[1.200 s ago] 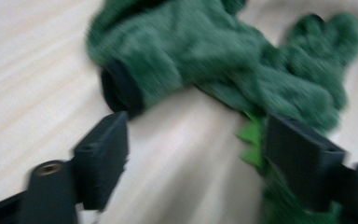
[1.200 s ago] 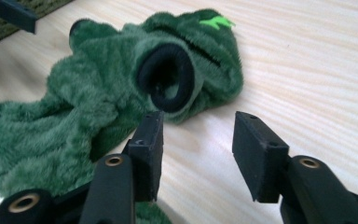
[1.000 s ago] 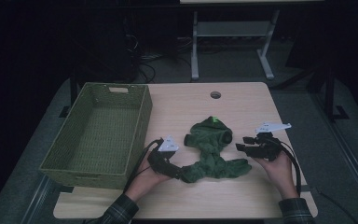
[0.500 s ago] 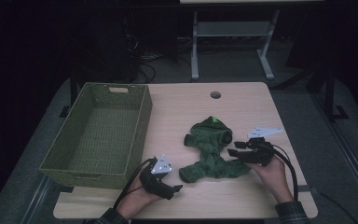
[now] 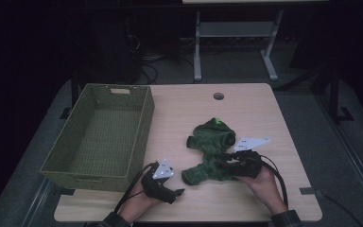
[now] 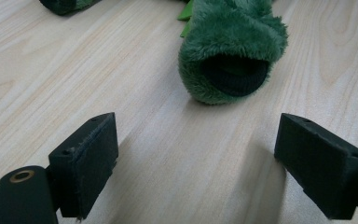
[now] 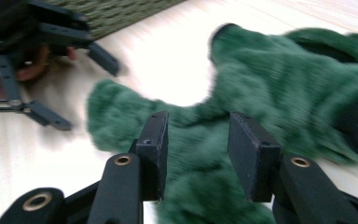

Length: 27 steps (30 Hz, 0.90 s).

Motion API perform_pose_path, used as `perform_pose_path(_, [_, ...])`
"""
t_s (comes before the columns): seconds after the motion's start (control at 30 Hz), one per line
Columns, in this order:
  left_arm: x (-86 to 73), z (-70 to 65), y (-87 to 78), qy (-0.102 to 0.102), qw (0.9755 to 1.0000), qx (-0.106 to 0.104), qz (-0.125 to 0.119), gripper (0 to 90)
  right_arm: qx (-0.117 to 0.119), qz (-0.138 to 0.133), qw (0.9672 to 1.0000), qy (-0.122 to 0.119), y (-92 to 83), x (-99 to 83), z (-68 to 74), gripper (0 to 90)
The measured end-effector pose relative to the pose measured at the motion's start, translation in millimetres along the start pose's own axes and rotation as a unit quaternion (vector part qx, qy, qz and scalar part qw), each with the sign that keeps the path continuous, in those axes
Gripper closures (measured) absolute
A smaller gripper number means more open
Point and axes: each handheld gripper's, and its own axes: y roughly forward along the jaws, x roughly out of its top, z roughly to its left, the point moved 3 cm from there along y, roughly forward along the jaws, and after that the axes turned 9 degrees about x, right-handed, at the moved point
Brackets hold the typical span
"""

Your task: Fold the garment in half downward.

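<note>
1. The right gripper [image 7: 196, 154] had been carried in over the near end of the green plush garment [image 5: 211, 153] since a second before; its jaws had just been closing, with plush between them, and whether the pads yet pressed could not be told.
2. The left gripper [image 6: 205, 163] had been drawn back toward the table's [image 5: 246, 109] near edge; its jaws were held wide apart over bare wood, just short of the garment's cuff [image 6: 233, 77].
3. The garment lay crumpled on the table, right of the empty basket [image 5: 144, 118].
4. A one-sided pick-up by the right gripper was judged to be under way.
</note>
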Motion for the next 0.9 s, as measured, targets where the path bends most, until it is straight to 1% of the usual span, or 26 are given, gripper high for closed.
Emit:
perform_pose_path(0.03, [-0.2, 0.0, -0.2, 0.0, 1.0, 0.0, 0.0, 13.5, 0.008, 0.0, 1.0, -0.005, 2.5, 1.1, 4.1, 58.4])
perform_pose_path(0.1, [-1.5, -1.1, -1.6, -0.001, 1.0, -0.001, -0.002, 13.7, 0.015, 0.0, 0.9998, -0.011, 6.0, 2.6, 9.6, 58.9])
perform_pose_path(0.17, [-2.3, -1.7, -2.9, 0.002, 1.0, -0.003, -0.003, 13.7, 0.024, 0.003, 0.9996, -0.014, 10.1, 4.2, 16.0, 59.6])
perform_pose_path(0.2, [-2.9, -1.3, -3.6, 0.009, 1.0, -0.003, -0.003, 13.7, 0.027, 0.002, 0.9995, -0.018, 11.7, 4.8, 17.8, 59.9])
perform_pose_path(0.23, [-3.4, -1.7, -4.2, 0.01, 0.9999, -0.004, -0.003, 13.7, 0.032, 0.002, 0.9993, -0.018, 13.5, 5.7, 21.2, 60.1])
perform_pose_path(0.3, [-4.1, -2.8, -4.9, 0.007, 1.0, -0.006, -0.003, 13.7, 0.041, 0.004, 0.9988, -0.026, 17.4, 7.3, 26.8, 60.8])
perform_pose_path(0.37, [-4.9, -3.6, -6.0, 0.007, 0.9999, -0.008, -0.002, 13.7, 0.051, 0.006, 0.9981, -0.032, 22.4, 8.5, 34.5, 61.9])
perform_pose_path(0.4, [-5.1, -4.6, -6.3, 0.005, 0.9999, -0.008, -0.004, 13.7, 0.058, 0.008, 0.9977, -0.033, 24.7, 9.1, 38.2, 62.2])
perform_pose_path(0.47, [-6.0, -5.2, -7.2, 0.007, 0.9999, -0.011, -0.002, 13.6, 0.067, 0.009, 0.997, -0.036, 28.9, 10.4, 44.5, 63.1])
perform_pose_path(0.57, [-6.1, -5.3, -7.4, 0.008, 0.9999, -0.011, -0.002, 13.7, 0.086, 0.012, 0.9949, -0.051, 37.8, 12.7, 55.9, 64.5])
perform_pose_path(0.7, [-6.3, -5.6, -7.7, 0.009, 0.9999, -0.012, -0.003, 13.6, 0.101, 0.023, 0.993, -0.058, 49.4, 12.8, 63.8, 65.8])
perform_pose_path(0.8, [-6.3, -5.3, -7.7, 0.011, 0.9999, -0.011, -0.003, 13.6, 0.107, 0.032, 0.992, -0.06, 58.7, 12.3, 66.1, 65.9])
perform_pose_path(0.9, [-6.3, -5.2, -7.7, 0.011, 0.9999, -0.011, -0.003, 13.7, 0.107, 0.046, 0.9912, -0.061, 69.6, 9.9, 67.0, 66.7])
